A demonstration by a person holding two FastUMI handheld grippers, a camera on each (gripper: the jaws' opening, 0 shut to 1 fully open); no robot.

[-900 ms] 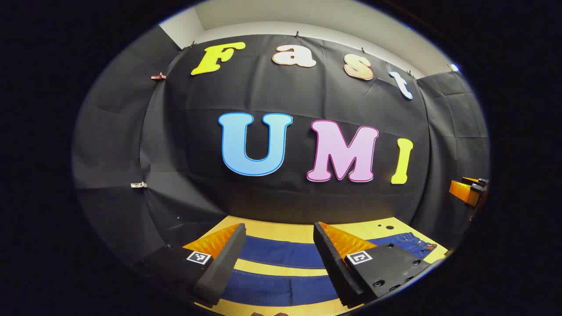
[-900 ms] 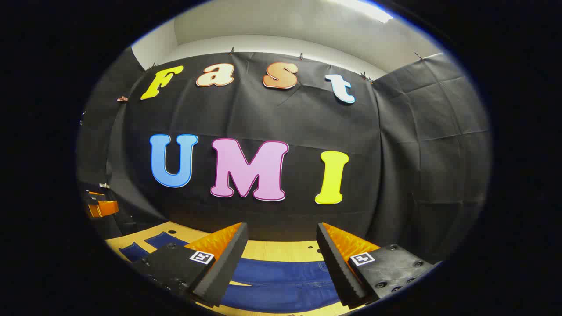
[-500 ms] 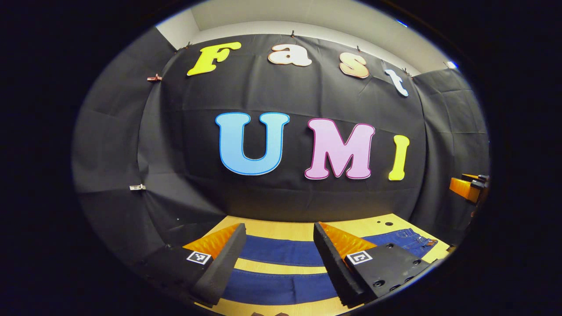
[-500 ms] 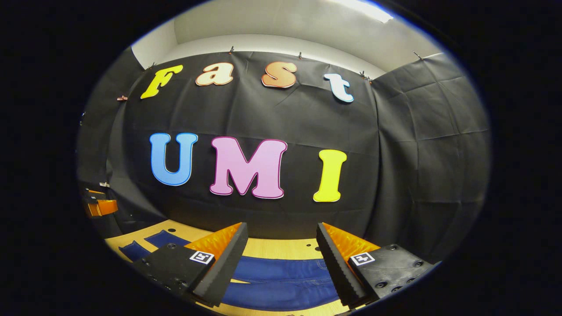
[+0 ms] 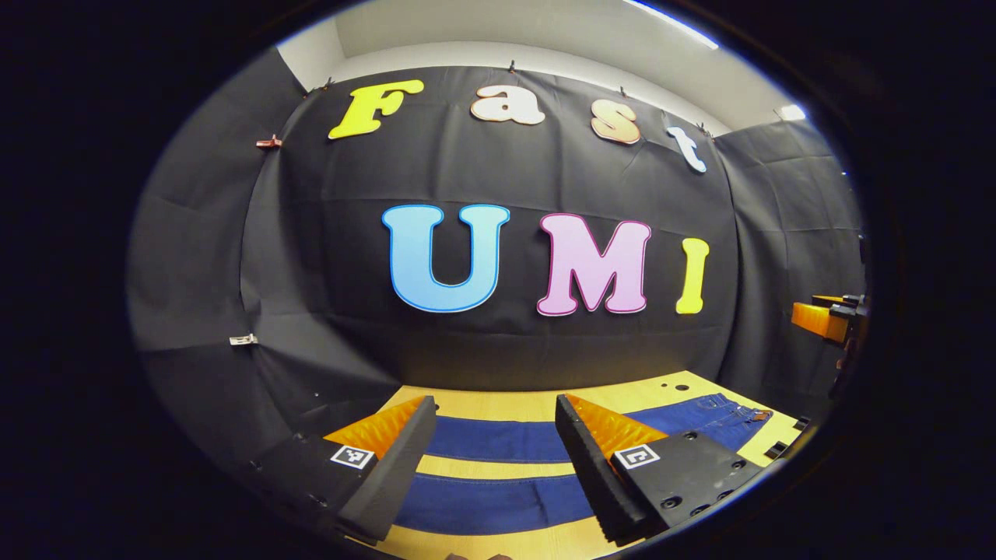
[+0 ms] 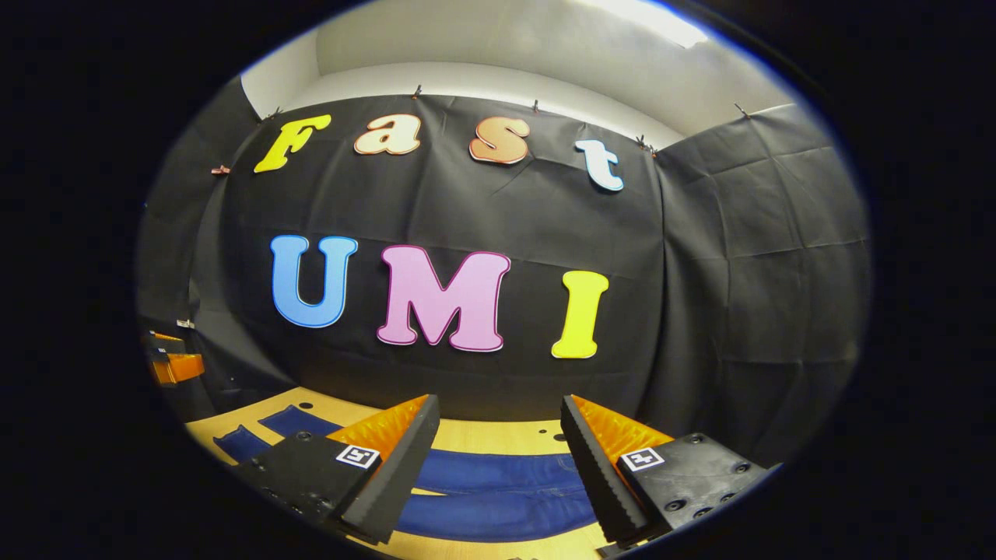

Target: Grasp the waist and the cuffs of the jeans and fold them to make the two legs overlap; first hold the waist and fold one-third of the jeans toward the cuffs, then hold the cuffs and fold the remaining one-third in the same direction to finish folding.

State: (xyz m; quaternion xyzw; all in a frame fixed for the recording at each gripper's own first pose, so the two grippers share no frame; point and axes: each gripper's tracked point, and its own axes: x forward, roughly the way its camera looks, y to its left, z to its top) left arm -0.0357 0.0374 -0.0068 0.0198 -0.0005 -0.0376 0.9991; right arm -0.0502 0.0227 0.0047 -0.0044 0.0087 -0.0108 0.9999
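Note:
Dark blue jeans [image 5: 498, 439] lie flat on the wooden table [image 5: 498, 404], the two legs side by side with a strip of table between them. The waist end [image 5: 727, 416] sits at the right in the left gripper view. My left gripper [image 5: 496, 404] hangs open above the legs, nothing between its fingers. In the right gripper view the jeans [image 6: 498, 486] lie under my right gripper [image 6: 499, 404], also open and empty, and the cuffs [image 6: 264, 432] reach toward the left. Each gripper appears at the other view's edge: the right gripper [image 5: 825, 319] and the left gripper [image 6: 175, 362].
The black cloth wall stands close behind the table on three sides. Small dark holes [image 5: 681, 386] dot the table's far part. Bare table runs along the far edge behind the jeans.
Both views have tilted slightly, so a little more table shows in front of each gripper. The jeans lie unchanged and both grippers stay open.

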